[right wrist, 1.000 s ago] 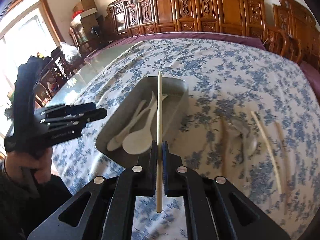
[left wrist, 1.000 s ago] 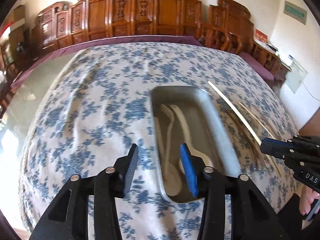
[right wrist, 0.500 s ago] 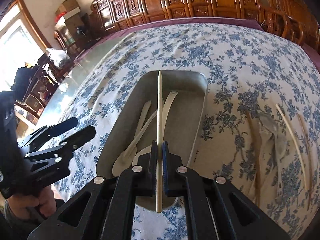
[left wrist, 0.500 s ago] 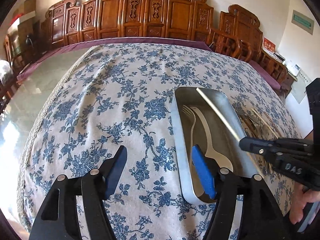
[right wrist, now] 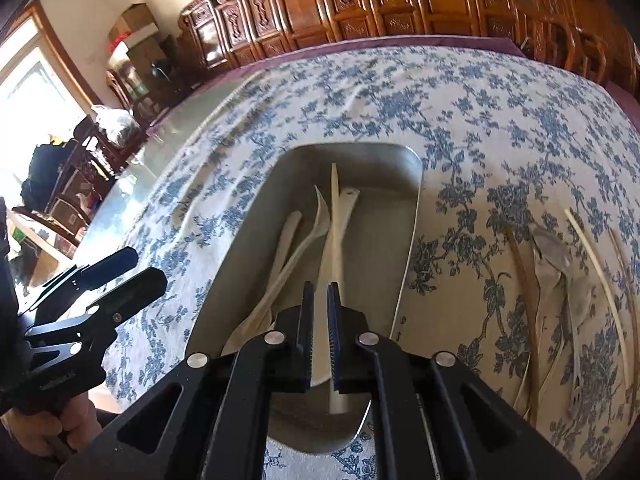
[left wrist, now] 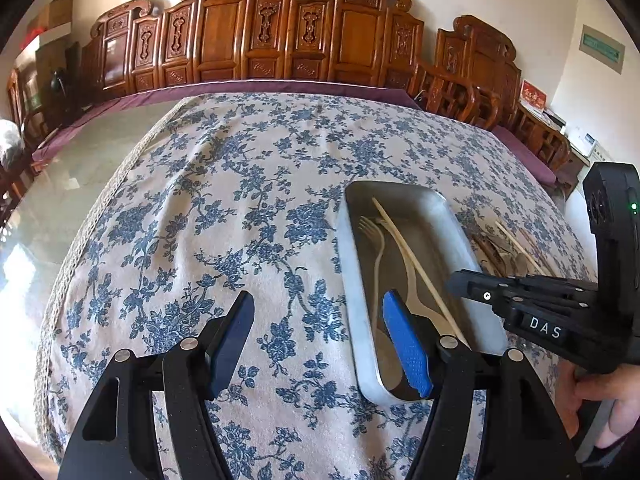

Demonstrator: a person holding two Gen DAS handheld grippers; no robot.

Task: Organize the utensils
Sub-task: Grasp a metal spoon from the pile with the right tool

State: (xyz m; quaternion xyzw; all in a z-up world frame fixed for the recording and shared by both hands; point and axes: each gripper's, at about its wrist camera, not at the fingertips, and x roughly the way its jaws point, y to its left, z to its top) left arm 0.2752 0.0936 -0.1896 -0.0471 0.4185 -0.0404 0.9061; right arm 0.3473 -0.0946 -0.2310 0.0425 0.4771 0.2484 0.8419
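A metal tray (right wrist: 412, 216) (left wrist: 452, 220) sits on the floral tablecloth and holds a white fork (left wrist: 376, 248), white spoons (right wrist: 288, 240) and a pale chopstick (right wrist: 336, 216) (left wrist: 416, 264). My right gripper (right wrist: 319, 292) hovers over the tray's near end with its jaws slightly apart; the chopstick lies in the tray below them, no longer clamped. It shows from the side in the left wrist view (left wrist: 472, 286). My left gripper (left wrist: 320, 328) is open and empty, its right finger over the tray's near left rim; it also shows in the right wrist view (right wrist: 120, 276).
More utensils lie on the cloth right of the tray: a brown chopstick (right wrist: 524, 280), clear spoons (right wrist: 552, 248), a fork (right wrist: 574, 352) and pale chopsticks (right wrist: 596, 264). Carved wooden chairs (left wrist: 280, 36) line the table's far side. Bare glass tabletop (left wrist: 68, 176) shows left.
My right gripper lowered the chopstick into the tray and opened slightly, letting it go. The left gripper shifted left and back from the tray.
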